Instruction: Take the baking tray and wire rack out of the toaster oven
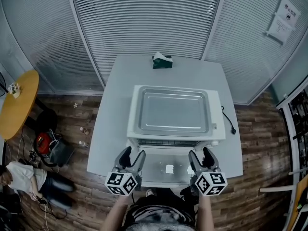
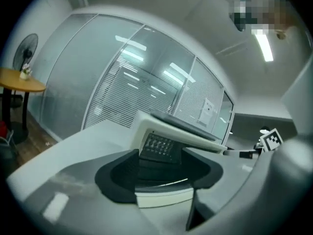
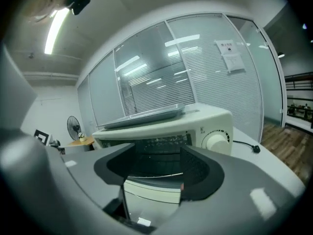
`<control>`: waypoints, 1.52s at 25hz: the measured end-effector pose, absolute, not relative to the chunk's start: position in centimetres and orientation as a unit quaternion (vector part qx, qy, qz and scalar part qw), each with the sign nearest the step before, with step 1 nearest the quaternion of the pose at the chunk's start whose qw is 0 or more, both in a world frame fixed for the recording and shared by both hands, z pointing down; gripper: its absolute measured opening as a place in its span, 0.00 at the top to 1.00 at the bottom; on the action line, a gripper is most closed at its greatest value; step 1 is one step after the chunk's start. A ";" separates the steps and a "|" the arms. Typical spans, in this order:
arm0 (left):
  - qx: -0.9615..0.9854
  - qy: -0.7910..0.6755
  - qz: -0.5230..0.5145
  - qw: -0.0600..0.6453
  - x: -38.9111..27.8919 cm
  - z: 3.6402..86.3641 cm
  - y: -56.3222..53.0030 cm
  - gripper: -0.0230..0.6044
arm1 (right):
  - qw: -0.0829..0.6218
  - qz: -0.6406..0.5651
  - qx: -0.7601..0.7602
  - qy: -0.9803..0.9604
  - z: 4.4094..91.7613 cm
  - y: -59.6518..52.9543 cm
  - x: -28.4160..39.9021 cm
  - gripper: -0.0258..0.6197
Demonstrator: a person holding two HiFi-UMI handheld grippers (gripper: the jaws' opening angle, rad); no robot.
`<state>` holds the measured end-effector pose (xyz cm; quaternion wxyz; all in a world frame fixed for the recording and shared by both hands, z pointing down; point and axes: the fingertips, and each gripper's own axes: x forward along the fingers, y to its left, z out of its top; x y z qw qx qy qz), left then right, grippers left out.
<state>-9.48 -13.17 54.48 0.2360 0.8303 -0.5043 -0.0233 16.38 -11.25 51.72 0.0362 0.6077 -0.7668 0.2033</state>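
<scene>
Print on the wall notice [image 1: 283, 19] and toaster oven [image 1: 217, 117] is illegible.

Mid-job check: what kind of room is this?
Probably an office room, not a kitchen: glass partition walls with slatted blinds, a paper notice on one, a round yellow side table.

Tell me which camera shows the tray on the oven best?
The head view: it looks down into the whole baking tray atop the toaster oven. The right gripper view shows it edge-on; the left gripper view, just a dark rim.
</scene>
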 end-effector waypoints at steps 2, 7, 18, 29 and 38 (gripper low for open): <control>0.823 -0.501 -0.017 0.266 -9.3 56.4 -12.8 0.51 | 0.038 0.224 0.600 -0.767 52.9 -11.3 15.9 0.52; 0.810 -0.503 -0.001 0.301 -9.2 60.0 -12.4 0.51 | 0.043 0.265 0.587 -0.764 55.4 -11.7 15.2 0.52; 0.704 -0.440 -0.127 0.543 -6.7 67.5 -14.6 0.51 | 0.012 0.422 0.564 -0.709 62.9 -13.9 15.1 0.51; 0.630 -0.432 -0.226 0.604 -5.6 70.5 -18.9 0.54 | -0.055 0.510 0.534 -0.672 65.9 -17.5 14.5 0.52; 0.598 -0.408 -0.299 0.622 -5.5 71.4 -20.9 0.71 | -0.087 0.528 0.520 -0.666 66.7 -19.5 13.9 0.66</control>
